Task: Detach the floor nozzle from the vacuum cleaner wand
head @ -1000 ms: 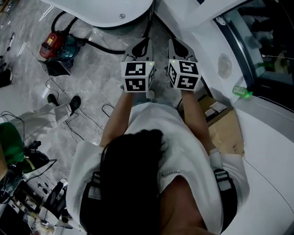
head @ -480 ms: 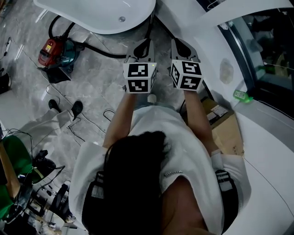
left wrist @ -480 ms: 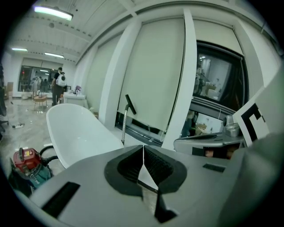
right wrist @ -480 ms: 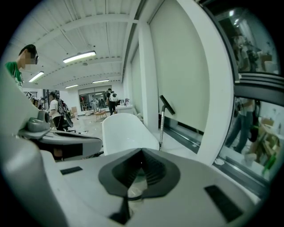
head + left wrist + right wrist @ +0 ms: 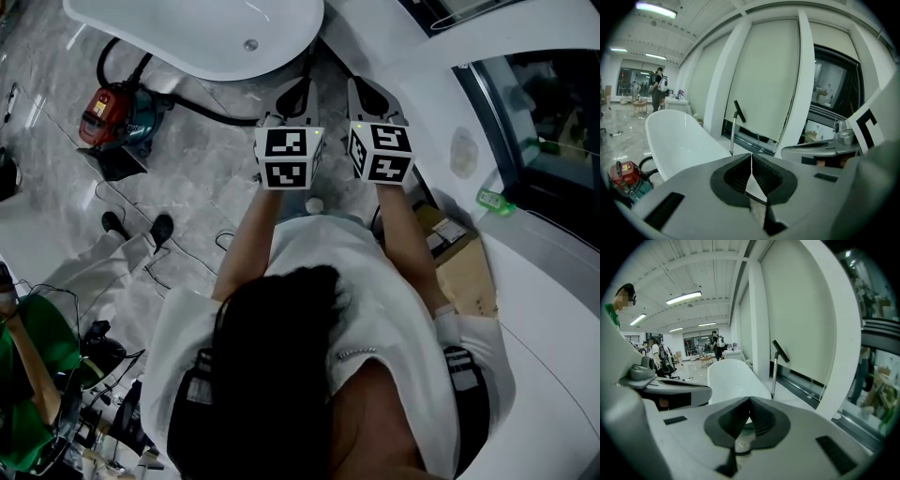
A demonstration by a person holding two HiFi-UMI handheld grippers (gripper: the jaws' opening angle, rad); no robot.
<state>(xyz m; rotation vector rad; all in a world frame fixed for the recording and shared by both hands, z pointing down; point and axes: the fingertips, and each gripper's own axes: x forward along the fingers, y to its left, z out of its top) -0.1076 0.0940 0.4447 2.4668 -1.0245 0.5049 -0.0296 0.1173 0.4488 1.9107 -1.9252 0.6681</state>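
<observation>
A red and teal vacuum canister [image 5: 115, 111] sits on the marble floor at the left, also seen low in the left gripper view [image 5: 626, 177]. Its black hose [image 5: 211, 110] runs toward my grippers. A metal wand with a black handle [image 5: 733, 129] stands upright beside a white bathtub [image 5: 202, 33], and shows in the right gripper view too [image 5: 774, 372]. I cannot see the floor nozzle; the wand's foot is hidden behind the gripper bodies. My left gripper [image 5: 294, 89] and right gripper [image 5: 367, 87] are held side by side in front of the person, both shut and empty.
A cardboard box [image 5: 459, 258] lies on the floor at the right against a white curved wall [image 5: 553, 291]. Loose cables [image 5: 141, 258] and another person's black shoes [image 5: 159, 228] are at the left. Tripods and gear crowd the lower left corner [image 5: 94, 412].
The bathtub and vacuum canister have slid lower and nearer in the head view as the person moved forward. Both grippers stayed shut and side by side.
</observation>
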